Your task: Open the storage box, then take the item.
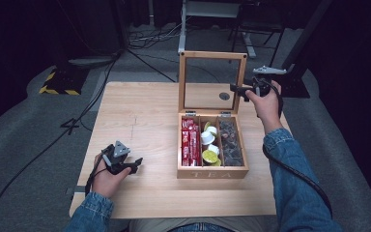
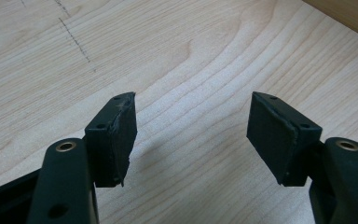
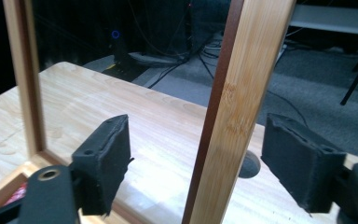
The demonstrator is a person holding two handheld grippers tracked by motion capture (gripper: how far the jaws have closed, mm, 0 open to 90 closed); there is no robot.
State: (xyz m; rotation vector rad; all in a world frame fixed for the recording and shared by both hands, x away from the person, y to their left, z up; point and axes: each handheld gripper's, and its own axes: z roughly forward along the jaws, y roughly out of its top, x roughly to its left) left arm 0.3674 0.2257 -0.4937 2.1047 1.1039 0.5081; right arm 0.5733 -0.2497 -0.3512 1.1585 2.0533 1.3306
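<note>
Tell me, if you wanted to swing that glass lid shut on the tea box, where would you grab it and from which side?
Grip the lid's wooden side frame, not the glass, coming from the box's right edge. The lid stands upright and that narrow bar already sits between the open right gripper's fingers, one on each face. It seems thin enough to pinch, and holding it high, away from the hinges, should swing it easily.
</note>
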